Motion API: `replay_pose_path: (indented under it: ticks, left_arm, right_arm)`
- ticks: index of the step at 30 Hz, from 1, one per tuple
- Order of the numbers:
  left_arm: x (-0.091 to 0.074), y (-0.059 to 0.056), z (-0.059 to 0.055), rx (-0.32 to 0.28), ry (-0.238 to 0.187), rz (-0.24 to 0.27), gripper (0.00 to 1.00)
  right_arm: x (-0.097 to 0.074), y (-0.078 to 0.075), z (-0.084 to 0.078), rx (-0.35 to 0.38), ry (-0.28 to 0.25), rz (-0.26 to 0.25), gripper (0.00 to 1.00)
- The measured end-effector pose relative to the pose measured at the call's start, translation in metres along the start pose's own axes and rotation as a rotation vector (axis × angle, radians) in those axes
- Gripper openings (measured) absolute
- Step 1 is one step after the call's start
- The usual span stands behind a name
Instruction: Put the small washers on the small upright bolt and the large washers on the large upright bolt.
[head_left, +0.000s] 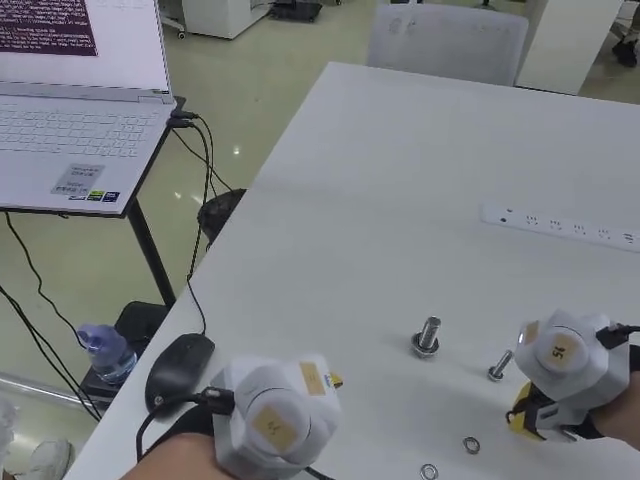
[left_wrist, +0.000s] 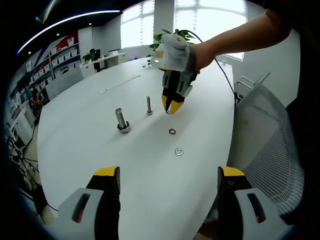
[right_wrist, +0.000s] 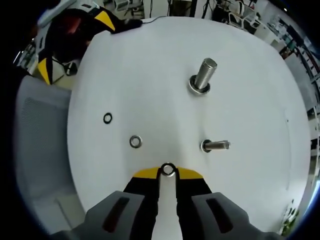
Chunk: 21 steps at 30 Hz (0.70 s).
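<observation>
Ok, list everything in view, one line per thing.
table: one, white, under the work
large bolt: one, silver, upright mid-table
small bolt: one, silver, upright beside the large bolt
loose washers: two, metal, flat near the front edge
held washer: one, metal, in the right gripper
power strip: one, white, far right
mouse: one, black, left edge
laptop: one, white, on a stand at left
water bottle: one, clear, on the floor
chair: one, grey, far side
left gripper: one, yellow-tipped, open
right gripper: one, yellow-tipped, shut on the held washer
</observation>
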<state>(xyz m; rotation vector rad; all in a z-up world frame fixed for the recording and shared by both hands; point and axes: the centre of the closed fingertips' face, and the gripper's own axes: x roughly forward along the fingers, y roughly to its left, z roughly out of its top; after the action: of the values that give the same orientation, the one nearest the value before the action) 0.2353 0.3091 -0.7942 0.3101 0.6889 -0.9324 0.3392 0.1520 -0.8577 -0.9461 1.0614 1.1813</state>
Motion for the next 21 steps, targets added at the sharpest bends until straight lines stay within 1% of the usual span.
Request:
replay_pose_path:
  ticks: [3, 10, 15, 18, 19, 21]
  left_arm:
    - [0.0, 0.001, -0.001, 0.001, 0.005, 0.003, 0.79]
    - [0.001, 0.0, 0.0, 0.0, 0.005, 0.003, 0.79]
    - [0.002, -0.001, 0.0, 0.0, 0.004, -0.001, 0.79]
    - [0.003, -0.001, 0.0, 0.002, 0.008, -0.002, 0.79]
    - [0.003, -0.001, 0.0, 0.002, 0.01, -0.002, 0.79]
    - [0.003, -0.001, 0.001, 0.0, 0.008, -0.001, 0.78]
  right_arm:
    - [-0.006, -0.003, 0.002, 0.002, -0.003, -0.002, 0.12]
    - [-0.019, -0.016, 0.006, 0.027, -0.021, -0.016, 0.12]
    - [-0.028, -0.029, 0.008, 0.037, -0.028, -0.032, 0.12]
    - [-0.036, -0.037, 0.012, 0.043, -0.034, -0.043, 0.12]
    - [-0.035, -0.042, 0.014, 0.044, -0.037, -0.046, 0.12]
    - [-0.037, -0.047, 0.016, 0.044, -0.041, -0.051, 0.12]
